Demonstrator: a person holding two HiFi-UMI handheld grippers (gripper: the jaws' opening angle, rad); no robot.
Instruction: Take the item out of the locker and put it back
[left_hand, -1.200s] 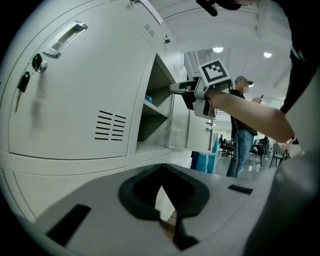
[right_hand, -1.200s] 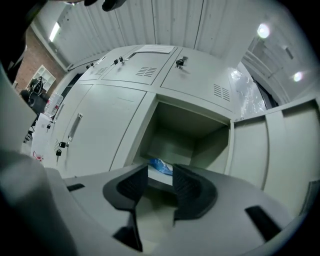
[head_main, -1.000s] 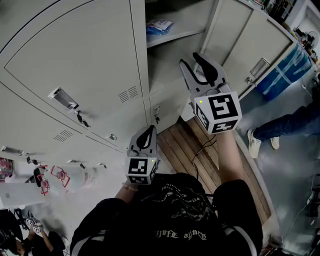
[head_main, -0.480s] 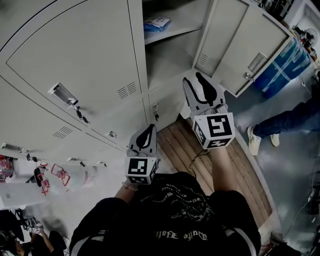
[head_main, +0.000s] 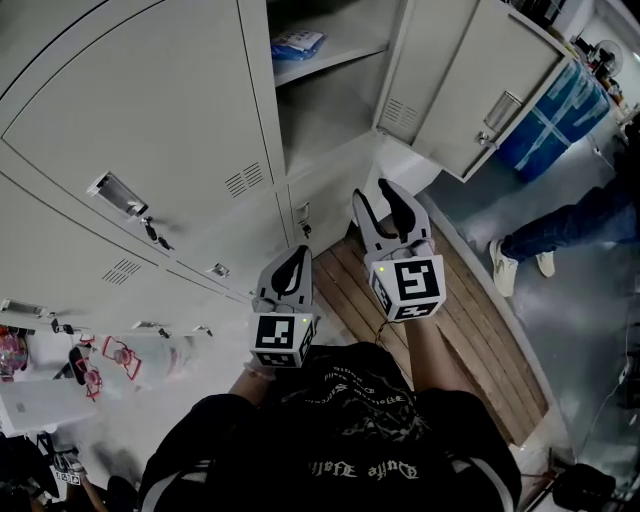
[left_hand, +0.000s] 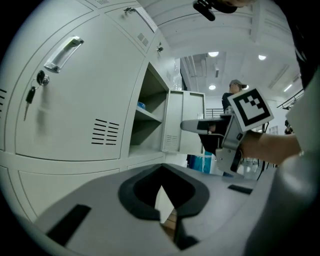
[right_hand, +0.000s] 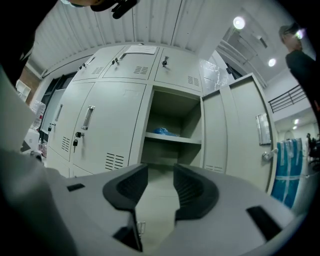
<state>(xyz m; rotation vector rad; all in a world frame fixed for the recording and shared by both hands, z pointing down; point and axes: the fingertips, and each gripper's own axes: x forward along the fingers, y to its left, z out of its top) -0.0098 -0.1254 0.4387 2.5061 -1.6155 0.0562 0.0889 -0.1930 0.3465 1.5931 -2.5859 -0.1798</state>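
Note:
The open locker (head_main: 330, 110) has a shelf, and a blue and white packet (head_main: 297, 42) lies on that shelf at the top of the head view. Its door (head_main: 470, 90) is swung out to the right. My right gripper (head_main: 383, 205) hangs below the compartment and well apart from it, open and holding nothing. Its own view looks straight into the locker, past its gripper (right_hand: 160, 187), at the packet (right_hand: 165, 132). My left gripper (head_main: 291, 272) sits lower left, shut and empty, in front of the closed doors. Its jaw tips (left_hand: 167, 220) meet; the packet (left_hand: 141, 105) shows small beyond.
Closed locker doors with handles and hanging keys (head_main: 150, 232) fill the left. A strip of wooden floor (head_main: 470, 330) runs along the locker base, with a cable on it. A person's legs in jeans (head_main: 570, 235) stand at the right, and a blue bin (head_main: 550, 115) sits behind the door.
My right gripper has drawn back from the locker opening, down and toward my body, still open and empty. The left gripper has stayed where it was.

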